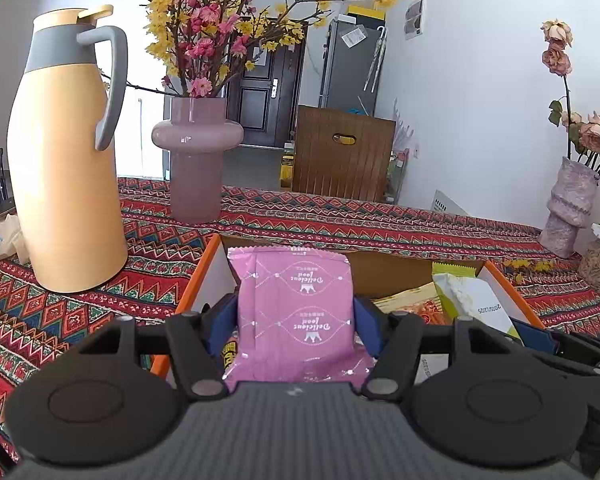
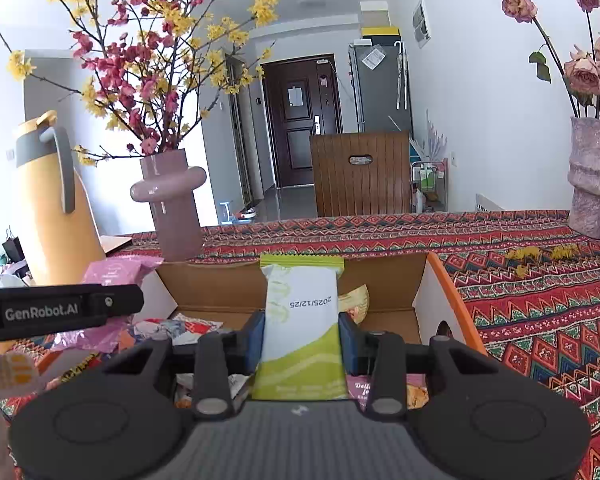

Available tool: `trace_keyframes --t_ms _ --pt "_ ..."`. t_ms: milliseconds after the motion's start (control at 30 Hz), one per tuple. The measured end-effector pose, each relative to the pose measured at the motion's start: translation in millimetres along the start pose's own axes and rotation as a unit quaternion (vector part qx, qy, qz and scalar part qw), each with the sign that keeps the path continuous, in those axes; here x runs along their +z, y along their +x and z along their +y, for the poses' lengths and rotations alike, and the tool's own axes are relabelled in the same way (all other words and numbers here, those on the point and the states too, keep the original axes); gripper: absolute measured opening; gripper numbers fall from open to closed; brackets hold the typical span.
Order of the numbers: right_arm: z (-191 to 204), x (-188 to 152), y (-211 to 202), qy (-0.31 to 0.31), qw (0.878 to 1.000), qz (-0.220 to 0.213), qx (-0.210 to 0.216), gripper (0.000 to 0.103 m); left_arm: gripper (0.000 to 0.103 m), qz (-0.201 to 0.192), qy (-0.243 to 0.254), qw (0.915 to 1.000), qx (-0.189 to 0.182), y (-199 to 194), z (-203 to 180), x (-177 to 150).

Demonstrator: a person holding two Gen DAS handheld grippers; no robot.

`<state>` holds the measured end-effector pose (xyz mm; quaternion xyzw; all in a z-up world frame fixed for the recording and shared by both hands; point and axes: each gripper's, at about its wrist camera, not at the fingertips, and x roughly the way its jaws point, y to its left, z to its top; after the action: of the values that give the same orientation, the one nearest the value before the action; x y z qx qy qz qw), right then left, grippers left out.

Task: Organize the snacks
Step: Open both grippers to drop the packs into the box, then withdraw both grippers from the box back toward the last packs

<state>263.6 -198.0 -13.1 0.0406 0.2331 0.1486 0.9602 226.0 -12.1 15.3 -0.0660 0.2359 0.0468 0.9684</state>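
My left gripper [image 1: 296,316] is shut on a pink snack packet [image 1: 296,304], held upright between its blue pads above the left half of an orange-edged cardboard box [image 1: 198,276]. My right gripper [image 2: 302,334] is shut on a white and green snack packet [image 2: 302,312] over the same box [image 2: 448,280]. That green packet [image 1: 472,296] and the right gripper's body show at the right in the left wrist view. The pink packet [image 2: 114,274] and the left gripper's black body [image 2: 60,312] show at the left in the right wrist view. Several other snack packets [image 2: 180,328] lie inside the box.
A tall yellow jug [image 1: 66,160] stands left of the box. A pink vase [image 1: 196,152] with flowering branches stands behind it. A rough pink vase [image 2: 592,176] with dried roses stands at the far right. A patterned red tablecloth [image 2: 540,304] covers the table.
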Motion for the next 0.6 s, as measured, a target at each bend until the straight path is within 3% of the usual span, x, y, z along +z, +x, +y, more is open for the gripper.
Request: trace_keyframes --t_ms 133,267,433,500,600 --pt "-4 -3 2 0.008 1.000 0.000 -0.003 0.040 0.064 -0.010 -0.005 0.9999 -0.004 -3 4 -2" --pt "-10 -3 -4 0.024 0.999 -0.015 -0.014 0.077 0.076 -0.029 -0.013 0.9995 -0.008 -13 8 -2" --pt "-15 -3 -11 0.036 0.999 -0.032 -0.017 0.100 0.094 -0.049 -0.022 0.9986 -0.002 -23 11 -1" --pt "-17 -3 -13 0.041 0.998 -0.036 -0.020 0.103 0.102 -0.056 -0.027 0.9981 0.002 -26 13 -1" --pt "-19 -3 -13 0.048 0.998 -0.039 -0.022 0.103 0.103 -0.057 -0.035 0.9978 0.004 -27 15 -1"
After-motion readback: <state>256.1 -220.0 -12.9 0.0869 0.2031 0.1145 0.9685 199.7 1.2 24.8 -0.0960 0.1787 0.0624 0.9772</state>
